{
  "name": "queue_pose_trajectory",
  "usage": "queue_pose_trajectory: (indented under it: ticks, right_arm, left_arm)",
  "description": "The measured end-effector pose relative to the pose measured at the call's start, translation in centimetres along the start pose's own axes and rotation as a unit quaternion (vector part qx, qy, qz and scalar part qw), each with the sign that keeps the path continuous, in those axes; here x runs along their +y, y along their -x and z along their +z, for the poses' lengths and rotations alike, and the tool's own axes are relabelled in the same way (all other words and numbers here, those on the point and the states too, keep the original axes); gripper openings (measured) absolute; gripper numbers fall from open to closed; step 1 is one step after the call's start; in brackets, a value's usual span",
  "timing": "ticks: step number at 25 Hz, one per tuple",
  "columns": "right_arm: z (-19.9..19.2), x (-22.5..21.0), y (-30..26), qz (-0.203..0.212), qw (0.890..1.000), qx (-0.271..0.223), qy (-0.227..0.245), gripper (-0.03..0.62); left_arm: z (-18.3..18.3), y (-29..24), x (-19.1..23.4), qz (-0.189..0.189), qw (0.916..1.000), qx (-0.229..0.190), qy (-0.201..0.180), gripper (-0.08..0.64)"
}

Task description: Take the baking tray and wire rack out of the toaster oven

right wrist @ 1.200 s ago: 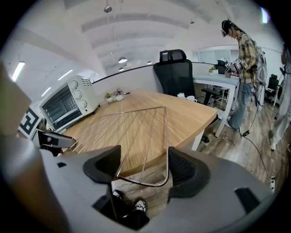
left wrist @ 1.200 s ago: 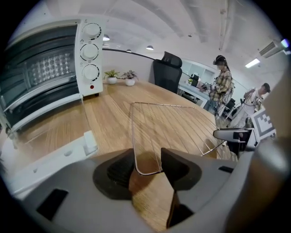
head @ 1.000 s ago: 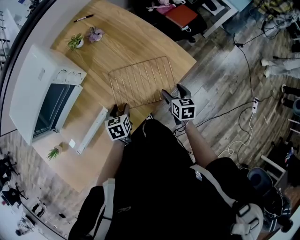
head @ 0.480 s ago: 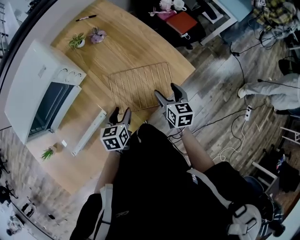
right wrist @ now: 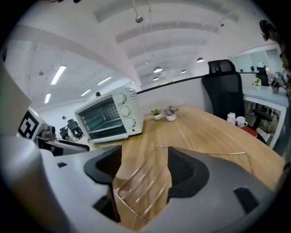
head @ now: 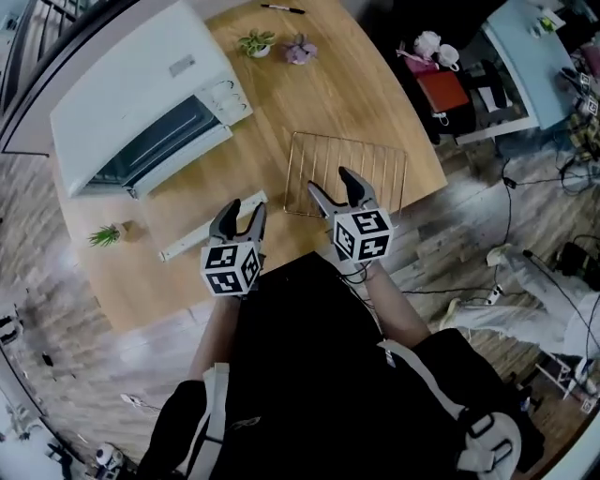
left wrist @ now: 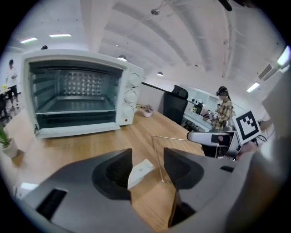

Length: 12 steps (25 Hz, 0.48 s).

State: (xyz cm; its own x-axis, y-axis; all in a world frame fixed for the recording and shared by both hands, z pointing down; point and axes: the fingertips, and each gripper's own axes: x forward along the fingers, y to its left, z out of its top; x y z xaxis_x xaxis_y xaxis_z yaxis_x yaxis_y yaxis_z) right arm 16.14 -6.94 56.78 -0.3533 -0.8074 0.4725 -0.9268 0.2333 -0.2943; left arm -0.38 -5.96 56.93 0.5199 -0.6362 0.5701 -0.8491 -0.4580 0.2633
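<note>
1. While the jaws of the left gripper stand spread with nothing pinched, its grey body fills the lower part of the left gripper view. Only one end of a white flat strip shows in the gap, lying on the table just ahead. Whether this is the baking tray cannot be told.
2. The right gripper has jaws apart, having just been closing a little, and grips nothing. The wire rack lies flat just beneath and ahead of them, its near edge partly covered.
3. The toaster oven stands well ahead of the left gripper, to its left — whether the door is down is unclear.
4. Beyond the rack are two small potted plants and a pen.
5. Black clothing hides the table's near edge.
</note>
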Motion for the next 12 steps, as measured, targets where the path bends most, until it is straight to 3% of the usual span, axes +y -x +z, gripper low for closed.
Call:
queue_pose_trajectory:
  ticks: [7, 12]
  right_arm:
    - [0.7, 9.6, -6.0, 0.107, 0.993, 0.025, 0.047, 0.328]
    - [1.6, 15.4, -9.0, 0.170, 0.984, 0.039, 0.028, 0.328]
  left_arm:
    - [-0.4, 6.2, 8.1, 0.091, 0.9916, -0.045, 0.079, 0.221]
    - [0.0, 9.4, 13.6, 0.116, 0.9654, -0.106, 0.209, 0.219]
